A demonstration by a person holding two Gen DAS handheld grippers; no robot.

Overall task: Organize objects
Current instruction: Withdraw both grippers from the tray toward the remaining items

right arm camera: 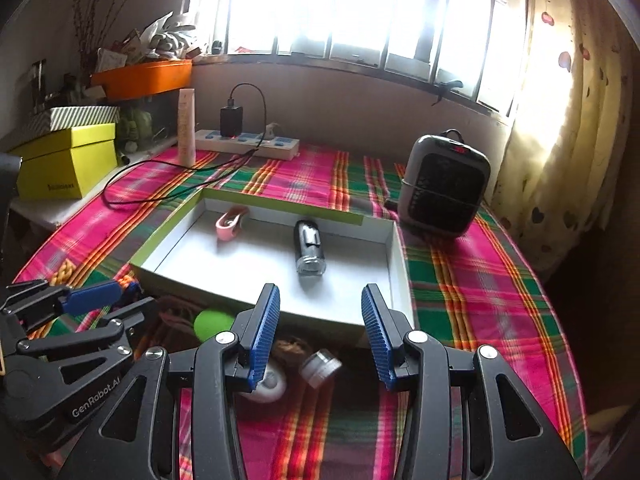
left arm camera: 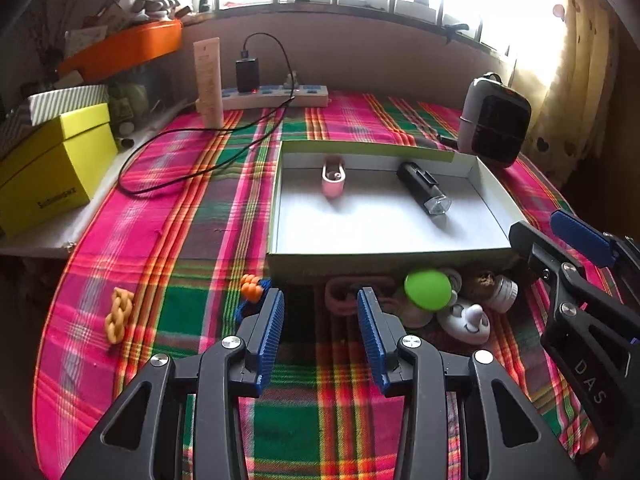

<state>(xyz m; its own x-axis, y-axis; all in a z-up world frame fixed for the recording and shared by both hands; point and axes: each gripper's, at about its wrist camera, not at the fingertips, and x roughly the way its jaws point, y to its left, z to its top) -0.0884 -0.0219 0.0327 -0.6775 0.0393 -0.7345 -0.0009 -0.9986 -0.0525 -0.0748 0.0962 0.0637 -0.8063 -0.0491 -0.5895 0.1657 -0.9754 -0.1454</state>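
A shallow white box with a green rim [left arm camera: 392,258] [right arm camera: 180,286] lies on the plaid cloth. In it are a pink item [left arm camera: 333,181] [right arm camera: 232,222] and a black flashlight [left arm camera: 424,193] [right arm camera: 309,252]. Before its near wall lies a cluster: a green ball [left arm camera: 427,290] [right arm camera: 210,322], a white toy [left arm camera: 464,320] [right arm camera: 268,386], a small jar [left arm camera: 502,292] [right arm camera: 320,366] and a pink ring [left arm camera: 348,290]. My left gripper [left arm camera: 322,314] [right arm camera: 116,302] is open and empty just short of the ring. My right gripper [right arm camera: 320,314] [left arm camera: 540,226] stands open and empty above the jar, at the box's near right corner.
An orange chain clip [left arm camera: 118,314] and an orange-blue piece [left arm camera: 254,286] lie left of the box. A heater [left arm camera: 496,120] [right arm camera: 444,188] stands at the back right. A power strip [left arm camera: 276,94], a black cable, a tall tube [left arm camera: 208,80] and yellow boxes [left arm camera: 52,168] line the back left.
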